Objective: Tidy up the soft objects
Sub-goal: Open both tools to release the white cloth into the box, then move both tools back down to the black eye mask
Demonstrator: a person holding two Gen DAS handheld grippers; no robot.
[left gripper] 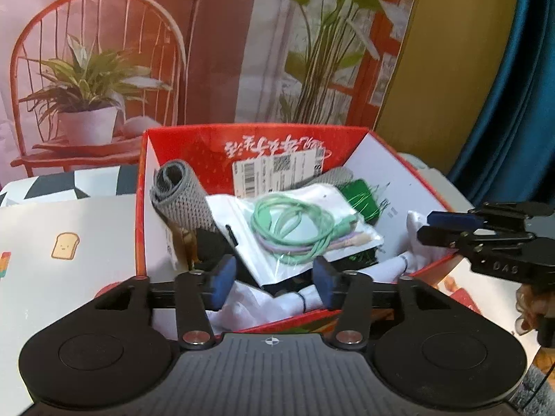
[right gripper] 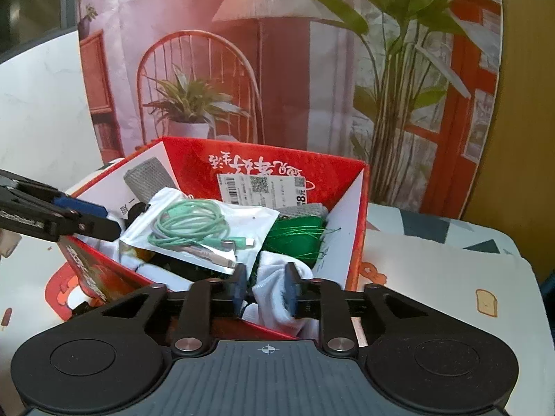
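Printed backdrop w/ chair & plants stands behind a desk w/ a toast-print cover. White socks lie at the near edge inside the red box, under a bagged green cable; grey knit roll at box's left. Right tool narrow, pads either side of a sock fold, prob not pressing. Left tool half wide, nothing held, over the near socks. Step looks like a drop-off into the box. Next: pull both tools clear w/o snagging fabric.
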